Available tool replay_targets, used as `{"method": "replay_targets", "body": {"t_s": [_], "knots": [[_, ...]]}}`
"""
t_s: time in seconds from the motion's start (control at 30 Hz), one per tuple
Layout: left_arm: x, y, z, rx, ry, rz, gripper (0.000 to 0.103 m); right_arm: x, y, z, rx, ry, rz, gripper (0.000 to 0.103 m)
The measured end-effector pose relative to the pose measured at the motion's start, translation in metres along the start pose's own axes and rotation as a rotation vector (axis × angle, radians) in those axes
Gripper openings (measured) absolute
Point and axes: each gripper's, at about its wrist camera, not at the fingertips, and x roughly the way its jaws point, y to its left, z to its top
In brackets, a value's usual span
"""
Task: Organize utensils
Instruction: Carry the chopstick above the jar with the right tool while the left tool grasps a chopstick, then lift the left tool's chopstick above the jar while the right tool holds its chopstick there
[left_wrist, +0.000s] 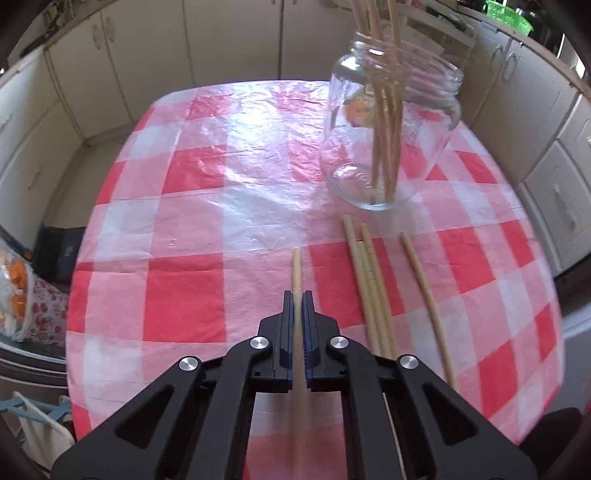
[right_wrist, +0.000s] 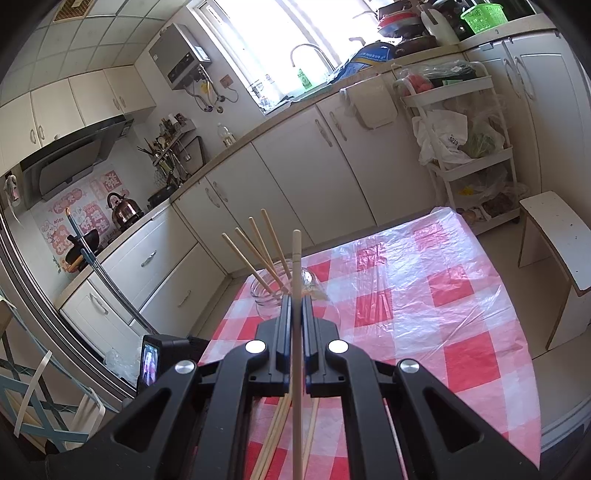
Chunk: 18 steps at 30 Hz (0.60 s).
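Note:
A clear glass jar (left_wrist: 388, 136) stands on the red-and-white checked tablecloth (left_wrist: 192, 229) with several wooden chopsticks leaning in it. My left gripper (left_wrist: 297, 295) is shut on a single chopstick (left_wrist: 296, 266) that runs between its pads and points toward the jar's left side. Several loose chopsticks (left_wrist: 369, 280) lie on the cloth to its right, and one more chopstick (left_wrist: 424, 295) lies farther right. My right gripper (right_wrist: 296, 301) is shut on another chopstick (right_wrist: 296, 258), held above the table with the jar (right_wrist: 273, 295) just beyond its tip. Loose chopsticks (right_wrist: 277, 432) lie below it.
White kitchen cabinets (right_wrist: 295, 177) line the walls beyond the table. A white stool (right_wrist: 554, 240) stands at the table's far right, with a white shelf cart (right_wrist: 469, 147) behind it. A small screen (right_wrist: 149, 362) sits off the table's left edge.

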Motion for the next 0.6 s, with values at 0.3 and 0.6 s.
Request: {"method": "replay_targets", "body": {"t_s": [0.3,0.6], "knots": [[-0.117,0.019,0.063,-0.087,-0.509,-0.285,0.004,0.005,0.012,0.008,0.001,-0.066,0.03,0.006],[-0.129,0.01,0.105,-0.194,-0.844,-0.337,0.004,0.019,0.024,0.027,-0.046,-0.144,0.048,0.006]]}}
